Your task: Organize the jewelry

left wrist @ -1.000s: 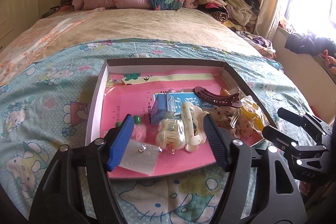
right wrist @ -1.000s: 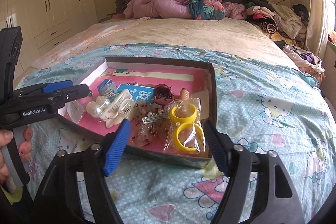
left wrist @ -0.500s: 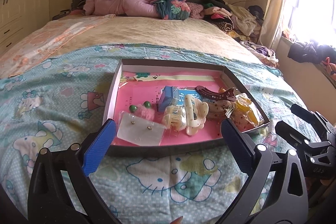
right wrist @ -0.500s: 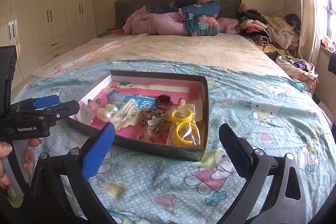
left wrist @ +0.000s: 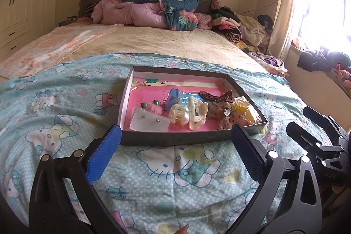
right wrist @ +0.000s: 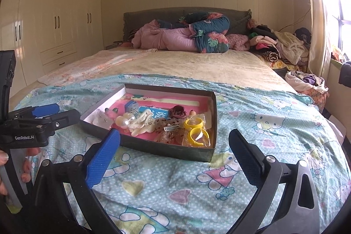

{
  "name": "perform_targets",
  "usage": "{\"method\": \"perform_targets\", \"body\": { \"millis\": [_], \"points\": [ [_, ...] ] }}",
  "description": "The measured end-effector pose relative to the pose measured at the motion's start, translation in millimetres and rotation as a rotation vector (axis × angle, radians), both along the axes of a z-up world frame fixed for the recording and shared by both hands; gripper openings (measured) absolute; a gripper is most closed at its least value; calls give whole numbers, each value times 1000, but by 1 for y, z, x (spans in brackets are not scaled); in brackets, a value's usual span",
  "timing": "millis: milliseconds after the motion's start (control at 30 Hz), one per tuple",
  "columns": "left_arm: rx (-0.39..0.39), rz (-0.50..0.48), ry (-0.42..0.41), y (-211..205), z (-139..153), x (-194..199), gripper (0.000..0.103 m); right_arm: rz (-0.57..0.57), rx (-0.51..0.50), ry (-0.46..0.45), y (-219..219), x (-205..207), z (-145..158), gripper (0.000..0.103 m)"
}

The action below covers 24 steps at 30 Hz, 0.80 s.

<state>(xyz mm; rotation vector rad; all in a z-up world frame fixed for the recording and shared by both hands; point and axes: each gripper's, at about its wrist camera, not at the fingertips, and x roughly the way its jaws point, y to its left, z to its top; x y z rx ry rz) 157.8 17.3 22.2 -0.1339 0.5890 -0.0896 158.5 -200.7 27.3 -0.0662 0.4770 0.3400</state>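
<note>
Left gripper (left wrist: 175, 135): jaws spread wide, nothing held. Right gripper (right wrist: 174, 139): likewise wide apart, nothing held. Shallow dark cardboard box w/ pink lining (left wrist: 175, 139) lies on bed just fwd of both; holds cream plastic claw clip (left wrist: 197, 112) and yellow rings in clear bag (right wrist: 196, 132).

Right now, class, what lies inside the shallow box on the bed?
The box holds a white claw clip, yellow rings in a bag, and an earring card. Items beneath the pile stay hidden.

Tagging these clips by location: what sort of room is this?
A bedroom, most likely: a bed with rumpled quilts, built-in wardrobes, and a clothes pile beside the window.
</note>
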Motion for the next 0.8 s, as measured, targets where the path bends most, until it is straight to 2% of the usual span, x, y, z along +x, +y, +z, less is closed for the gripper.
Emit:
{"method": "perform_targets", "body": {
  "millis": [600,800],
  "points": [
    [30,3,-72,-5,-3,-69,92,-54,84,-37,-16,-56,-4,97],
    [40,4,-77,-9,-17,-84,92,-75,62,-99,-13,-82,-16,97]
  ]
}}
